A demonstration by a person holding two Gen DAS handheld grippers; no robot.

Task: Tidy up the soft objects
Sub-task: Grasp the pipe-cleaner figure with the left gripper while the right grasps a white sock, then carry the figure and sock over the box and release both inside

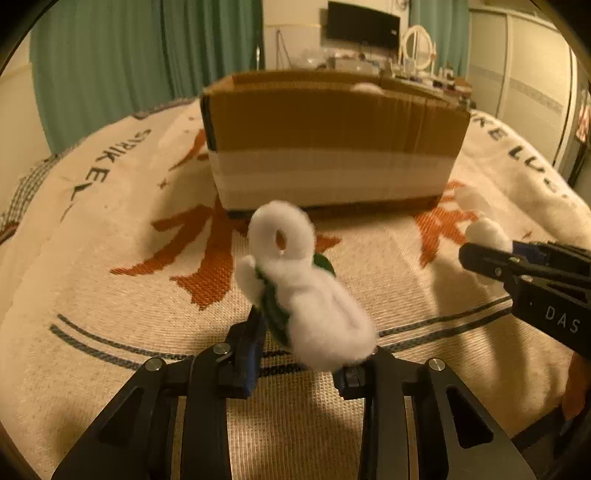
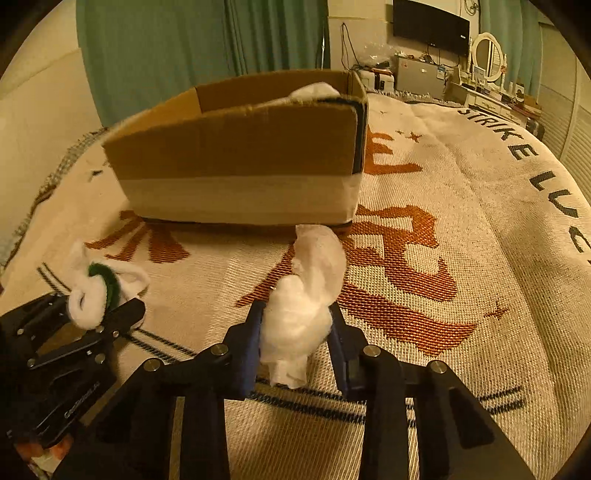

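Observation:
My left gripper (image 1: pixel 299 332) is shut on a white fluffy piece with a green part (image 1: pixel 306 288) and holds it above the blanket, in front of the cardboard box (image 1: pixel 332 147). It also shows in the right wrist view (image 2: pixel 99 291). My right gripper (image 2: pixel 295 332) is shut on a white cotton wad (image 2: pixel 306 295), also above the blanket, near the box (image 2: pixel 240 158). The right gripper shows at the right of the left wrist view (image 1: pixel 480 254) with its wad (image 1: pixel 484 229). More white stuffing (image 2: pixel 314 90) lies inside the box.
A woven cream blanket (image 2: pixel 461 277) with orange characters and black lettering covers the bed. Green curtains (image 1: pixel 129 66) hang behind. A TV (image 1: pixel 362 24), a round mirror (image 2: pixel 487 55) and a cluttered dresser stand at the far wall.

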